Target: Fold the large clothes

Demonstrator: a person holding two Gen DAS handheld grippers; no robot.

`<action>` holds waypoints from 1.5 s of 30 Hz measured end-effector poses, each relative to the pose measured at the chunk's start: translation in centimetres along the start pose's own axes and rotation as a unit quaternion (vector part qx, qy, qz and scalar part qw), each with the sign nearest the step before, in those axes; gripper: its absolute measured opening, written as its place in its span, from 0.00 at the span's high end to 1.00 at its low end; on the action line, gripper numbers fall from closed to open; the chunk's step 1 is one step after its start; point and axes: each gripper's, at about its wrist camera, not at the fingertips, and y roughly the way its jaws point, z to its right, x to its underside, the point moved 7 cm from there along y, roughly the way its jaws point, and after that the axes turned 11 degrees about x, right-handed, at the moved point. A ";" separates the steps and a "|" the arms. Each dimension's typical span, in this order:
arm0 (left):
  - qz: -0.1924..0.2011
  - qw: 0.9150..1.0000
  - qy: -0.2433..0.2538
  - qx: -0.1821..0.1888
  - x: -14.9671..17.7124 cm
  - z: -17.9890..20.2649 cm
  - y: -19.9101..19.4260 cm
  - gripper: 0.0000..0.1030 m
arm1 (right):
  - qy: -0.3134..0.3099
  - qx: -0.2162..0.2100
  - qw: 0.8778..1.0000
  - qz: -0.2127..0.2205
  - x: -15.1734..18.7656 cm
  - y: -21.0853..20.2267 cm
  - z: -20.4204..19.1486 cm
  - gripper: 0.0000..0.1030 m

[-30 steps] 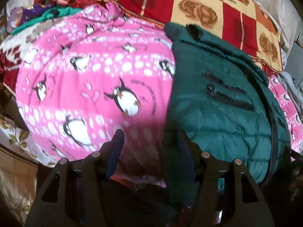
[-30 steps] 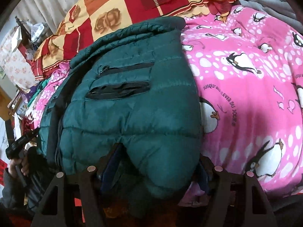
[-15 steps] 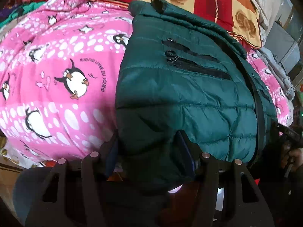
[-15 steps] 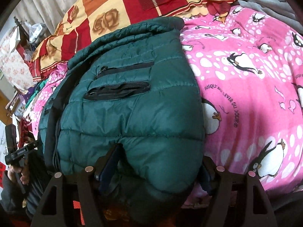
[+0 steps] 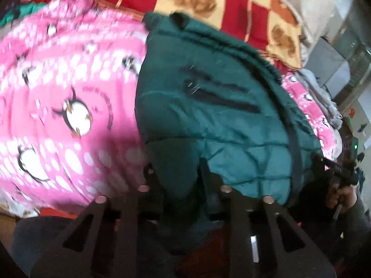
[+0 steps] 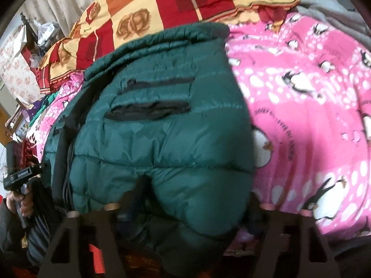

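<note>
Closing within the last half second, the left gripper (image 5: pixel 177 173) now has its two fingers drawn tight on a fold of the green puffer jacket (image 5: pixel 215 106) at its near hem; half a second ago the same fingers stood wider around that hem, and a second ago only one of them met the jacket's edge. The right gripper (image 6: pixel 197 199) has also narrowed, and its fingers now press into a thick bulge of the hem. From the left gripper the jacket spreads toward 12 to 2 o'clock; from the right gripper it runs toward 11 to 12 o'clock. It lies on the pink penguin blanket (image 6: pixel 301 115), pocket zips facing up, with the red and yellow checked quilt (image 6: pixel 185 4) beyond its collar.
</note>
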 end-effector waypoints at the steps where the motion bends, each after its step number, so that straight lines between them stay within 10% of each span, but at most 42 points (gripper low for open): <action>1: 0.012 1.000 0.006 0.012 -0.1 0.3 -0.6 0.81 | 0.003 -0.003 1.000 0.016 -0.3 -0.7 0.0 0.56; 5: 0.032 0.998 -0.005 0.056 -0.7 0.8 -1.1 0.80 | 0.019 -0.035 0.995 0.094 -1.4 -4.0 0.0 0.58; 14: -0.021 1.000 0.000 0.004 -0.3 0.7 1.9 0.43 | 0.060 -0.035 0.998 0.002 0.1 -0.1 0.7 0.49; 24: -0.030 0.999 -0.034 -0.002 0.0 -0.4 2.5 0.39 | 0.018 -0.005 1.000 0.006 0.7 0.7 0.2 0.41; 30: -0.037 0.999 -0.025 -0.015 0.5 -0.3 2.1 0.39 | 0.004 -0.024 1.000 0.006 0.6 -0.3 -0.1 0.63; 34: -0.032 0.999 -0.007 -0.012 0.5 0.3 1.8 0.63 | 0.004 -0.028 1.000 0.005 0.5 -0.3 -0.3 0.65; 42: -0.021 1.000 -0.021 -0.012 0.4 0.0 1.6 0.64 | 0.011 -0.032 0.999 -0.023 1.1 0.3 -0.4 0.62; 45: -0.009 1.000 -0.006 -0.012 0.2 0.6 0.8 0.83 | 0.005 -0.042 0.999 0.001 0.7 -1.1 -0.7 0.74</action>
